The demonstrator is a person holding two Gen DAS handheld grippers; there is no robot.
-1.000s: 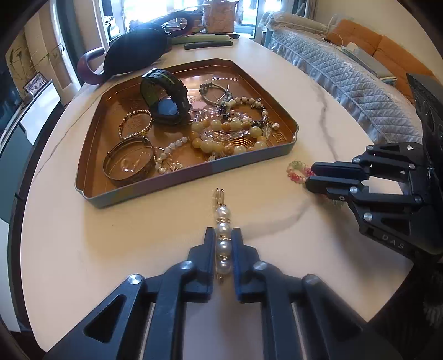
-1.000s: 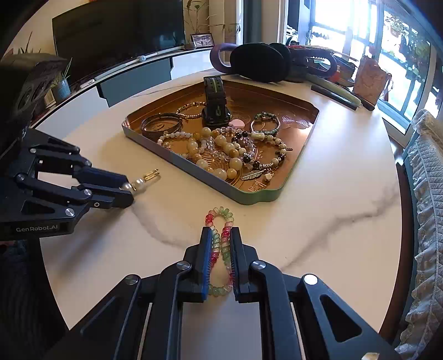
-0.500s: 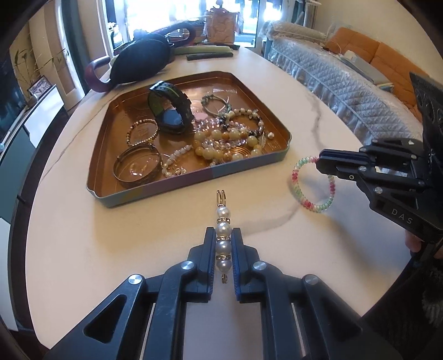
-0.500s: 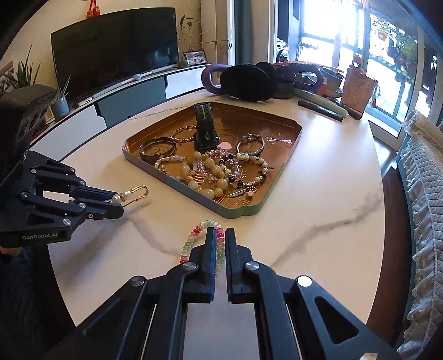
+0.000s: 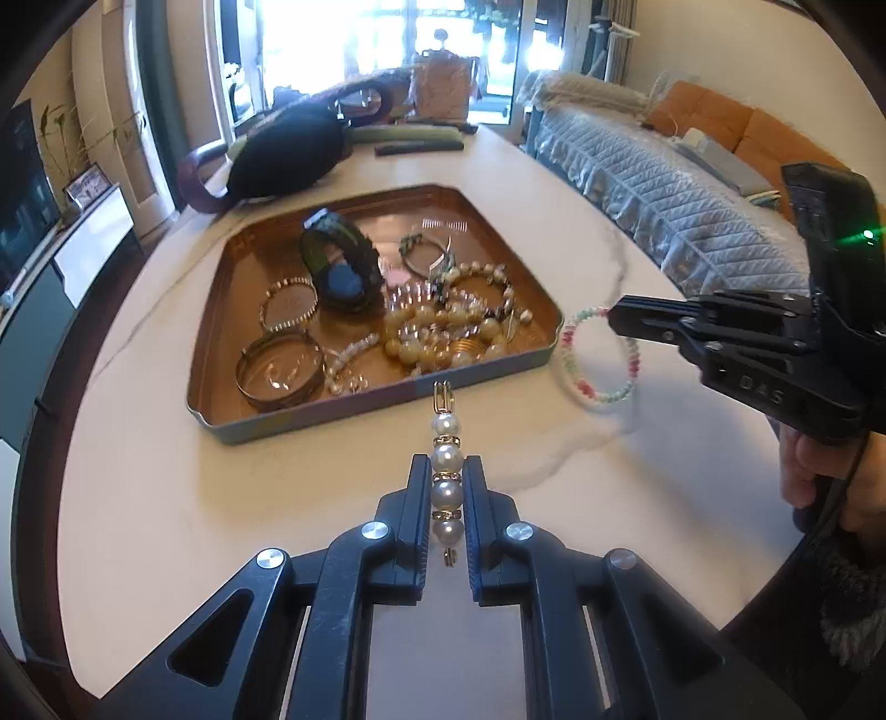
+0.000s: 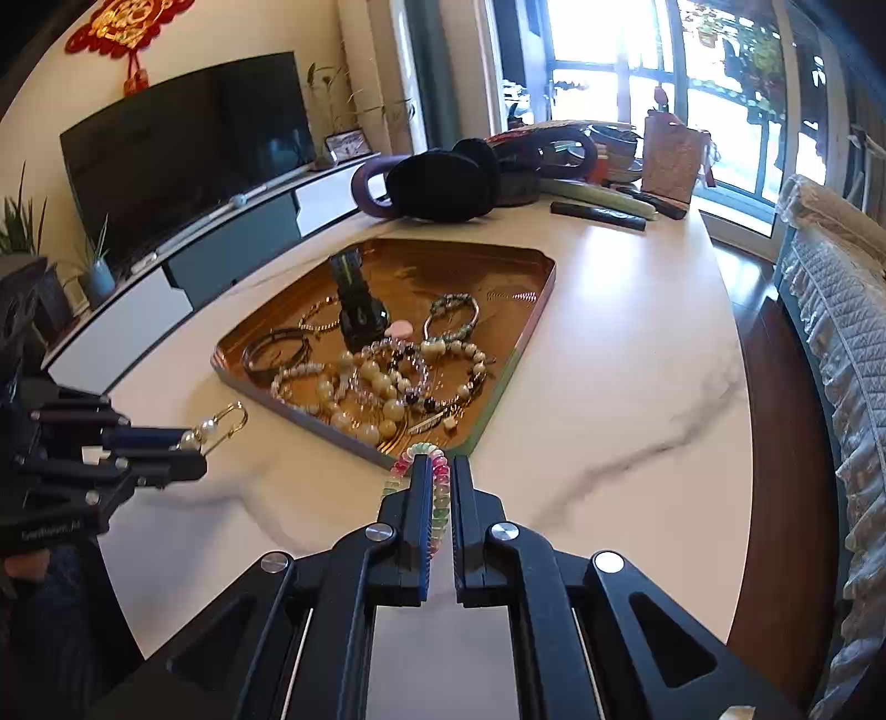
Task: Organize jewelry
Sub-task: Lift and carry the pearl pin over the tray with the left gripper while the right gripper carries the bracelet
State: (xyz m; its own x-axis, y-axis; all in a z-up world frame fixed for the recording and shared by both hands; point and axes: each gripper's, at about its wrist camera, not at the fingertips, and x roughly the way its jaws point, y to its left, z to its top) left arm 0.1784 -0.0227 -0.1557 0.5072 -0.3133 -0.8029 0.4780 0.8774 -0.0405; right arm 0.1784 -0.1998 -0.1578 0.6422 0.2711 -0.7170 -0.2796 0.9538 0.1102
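Left wrist: fingers [image 5: 472, 498] pinching pearl pin [image 5: 446, 476], copper tray [image 5: 382, 401] beyond

Bright living room: sunlit windows [image 6: 692, 94] at 12 o'clock, dark TV [image 6: 183, 149] on a low cabinet [image 6: 232, 243] around 10, red wall ornament [image 6: 124, 33] above, and what's probably a quilted sofa [image 5: 681, 210] at 2.

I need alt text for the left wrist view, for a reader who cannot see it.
The left gripper holds a gold pin strung with white pearls above a white marble table. Ahead lies a copper-coloured metal tray full of bracelets, and at right the right gripper holds up a pastel beaded bracelet.
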